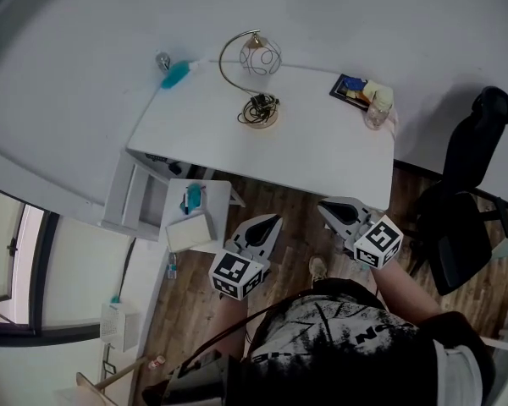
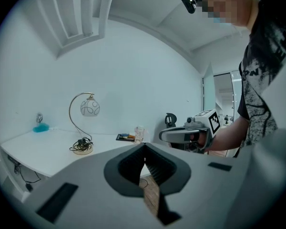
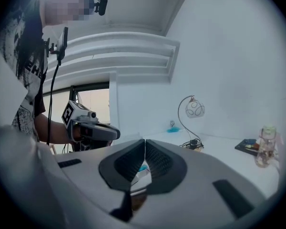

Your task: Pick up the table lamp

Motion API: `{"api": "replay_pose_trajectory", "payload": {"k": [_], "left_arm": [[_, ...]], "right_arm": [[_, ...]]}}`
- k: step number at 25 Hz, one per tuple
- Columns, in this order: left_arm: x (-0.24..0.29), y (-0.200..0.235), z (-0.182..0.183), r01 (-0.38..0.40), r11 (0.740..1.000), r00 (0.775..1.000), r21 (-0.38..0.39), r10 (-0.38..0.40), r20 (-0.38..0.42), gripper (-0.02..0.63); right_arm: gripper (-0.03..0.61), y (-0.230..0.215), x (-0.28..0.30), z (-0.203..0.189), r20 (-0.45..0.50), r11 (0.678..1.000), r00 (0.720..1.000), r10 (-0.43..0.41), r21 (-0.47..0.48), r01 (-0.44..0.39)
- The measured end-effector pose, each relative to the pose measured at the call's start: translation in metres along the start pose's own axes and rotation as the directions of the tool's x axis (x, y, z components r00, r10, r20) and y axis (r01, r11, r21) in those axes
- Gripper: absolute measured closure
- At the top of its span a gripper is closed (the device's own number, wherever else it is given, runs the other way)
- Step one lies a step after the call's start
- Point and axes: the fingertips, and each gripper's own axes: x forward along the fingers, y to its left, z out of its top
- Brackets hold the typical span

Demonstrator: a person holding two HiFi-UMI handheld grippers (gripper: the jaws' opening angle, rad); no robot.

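White table point(image 1: 322, 146) bears the upright lamp point(image 1: 256, 83) far beyond the left claw point(image 1: 269, 225) and right claw point(image 1: 328, 208), both closed empty, left better aligned.

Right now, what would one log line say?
lamp: on table, untouched | left gripper: shut, empty | right gripper: shut, empty

White desk point(image 1: 322, 146), gold-arm lamp point(image 1: 260, 59), blk chair point(image 1: 467, 194), brown wood-grain floor point(image 1: 292, 227).
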Motion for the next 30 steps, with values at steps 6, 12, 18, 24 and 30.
{"api": "replay_pose_trajectory", "payload": {"k": [6, 12, 18, 24, 30], "left_arm": [[0.046, 0.027, 0.012, -0.055, 0.998, 0.998, -0.01, 0.055, 0.0, 0.6], [0.078, 0.047, 0.018, -0.1, 0.995, 0.995, -0.018, 0.099, -0.015, 0.6], [0.098, 0.059, 0.018, -0.126, 0.992, 0.992, -0.02, 0.126, -0.032, 0.6], [0.108, 0.075, 0.023, -0.134, 0.991, 0.99, -0.017, 0.133, -0.037, 0.6], [0.118, 0.108, 0.024, -0.119, 0.993, 0.992, -0.015, 0.118, -0.042, 0.6]], "right_arm": [[0.558, -0.053, 0.022, 0.006, -0.012, 0.997, 0.997, 0.074, -0.007, -0.074], [0.558, -0.087, 0.039, 0.013, -0.01, 0.989, 0.989, 0.149, -0.02, -0.15], [0.558, -0.111, 0.05, 0.01, -0.011, 0.984, 0.984, 0.175, -0.016, -0.175], [0.558, -0.128, 0.063, 0.009, -0.005, 0.985, 0.985, 0.171, 0.008, -0.171], [0.558, -0.143, 0.088, 0.001, -0.015, 0.989, 0.989, 0.145, 0.008, -0.145]]}}
